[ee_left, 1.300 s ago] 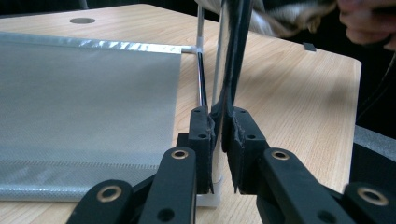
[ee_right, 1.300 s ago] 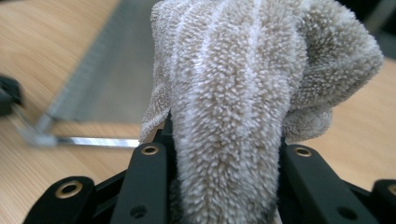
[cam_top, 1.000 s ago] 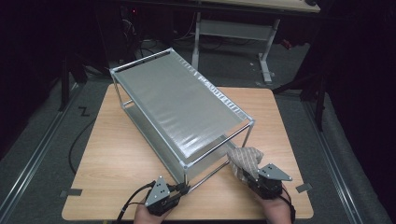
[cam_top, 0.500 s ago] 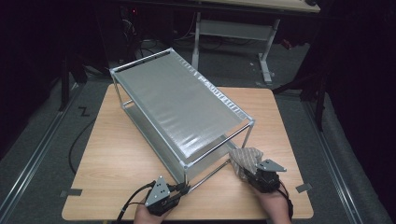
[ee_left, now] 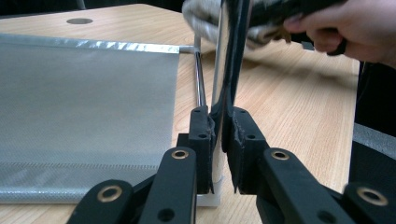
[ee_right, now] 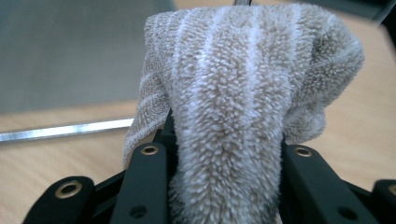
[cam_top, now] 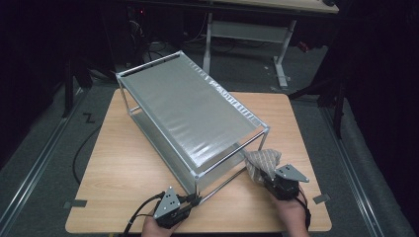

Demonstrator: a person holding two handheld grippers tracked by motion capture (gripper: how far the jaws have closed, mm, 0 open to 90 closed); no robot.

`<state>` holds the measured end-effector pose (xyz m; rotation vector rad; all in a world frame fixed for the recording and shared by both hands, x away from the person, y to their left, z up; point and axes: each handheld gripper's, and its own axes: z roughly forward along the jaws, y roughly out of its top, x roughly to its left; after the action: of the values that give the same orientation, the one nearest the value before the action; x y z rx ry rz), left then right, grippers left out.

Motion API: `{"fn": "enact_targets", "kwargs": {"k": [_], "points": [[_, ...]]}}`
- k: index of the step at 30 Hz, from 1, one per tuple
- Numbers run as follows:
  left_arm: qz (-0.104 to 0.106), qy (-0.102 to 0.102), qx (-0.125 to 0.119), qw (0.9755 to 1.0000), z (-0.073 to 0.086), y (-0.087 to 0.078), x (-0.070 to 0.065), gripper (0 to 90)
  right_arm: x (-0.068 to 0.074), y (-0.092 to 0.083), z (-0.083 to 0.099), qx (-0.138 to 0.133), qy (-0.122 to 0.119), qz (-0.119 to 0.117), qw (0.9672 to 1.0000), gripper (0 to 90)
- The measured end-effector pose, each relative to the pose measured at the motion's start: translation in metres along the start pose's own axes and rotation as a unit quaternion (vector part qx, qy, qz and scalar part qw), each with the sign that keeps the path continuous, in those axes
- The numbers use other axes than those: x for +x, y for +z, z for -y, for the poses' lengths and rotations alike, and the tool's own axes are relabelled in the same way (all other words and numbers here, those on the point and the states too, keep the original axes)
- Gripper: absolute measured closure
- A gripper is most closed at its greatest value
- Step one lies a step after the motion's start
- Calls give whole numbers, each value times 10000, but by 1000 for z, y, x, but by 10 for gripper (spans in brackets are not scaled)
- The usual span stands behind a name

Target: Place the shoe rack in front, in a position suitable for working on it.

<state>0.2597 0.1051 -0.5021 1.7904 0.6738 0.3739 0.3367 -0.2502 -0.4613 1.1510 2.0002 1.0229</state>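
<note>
Wooden table (cam_top: pixel 123 168): left hand-held gripper (ee_left: pixel 218 135) clamped on rack post (ee_left: pixel 226 56).

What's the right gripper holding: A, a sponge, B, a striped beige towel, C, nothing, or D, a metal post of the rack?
B: in the right gripper view its jaws pinch a fuzzy striped beige towel, while the left gripper clamps the rack's upright post.

No legible text, label, brand, number or sign on any surface in the three views. Checked: rack, towel, table top, both grippers' plates and jaws. Floor mark at 9 o'clock is a squiggle, not readable.
</note>
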Motion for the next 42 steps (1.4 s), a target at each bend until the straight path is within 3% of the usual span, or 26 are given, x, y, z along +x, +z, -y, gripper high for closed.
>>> {"fn": "enact_targets", "kwargs": {"k": [5, 10, 14, 19, 27, 34, 37, 42], "points": [[3, -4, 2, 10000, 0, 0, 0, 802, 4, -17, -18, -517, -104, 163, 9985, 657], [13, -5, 4, 10000, 0, 0, 0, 802, 7, -35, -37, -981, -181, 288, 9946, 658], [18, 2, 7, 10000, 0, 0, 0, 802, 8, -41, -47, -1118, -246, 313, 9929, 658], [18, 0, 5, 10000, 0, 0, 0, 803, 9, -30, -37, -884, -193, 261, 9956, 663], [19, 0, 4, 10000, 0, 0, 0, 802, 3, -5, -8, -173, 29, 42, 9998, 668], [27, -9, 4, 10000, 0, 0, 0, 802, 1, 23, 20, 710, 143, -233, 9971, 670], [35, -19, 3, 10000, 0, 0, 0, 802, 1, 25, 22, 760, 122, -227, 9968, 670], [51, 1, 8, 10000, 0, 0, 0, 802, 2, 19, 14, 475, 133, -116, 9987, 671]]}}
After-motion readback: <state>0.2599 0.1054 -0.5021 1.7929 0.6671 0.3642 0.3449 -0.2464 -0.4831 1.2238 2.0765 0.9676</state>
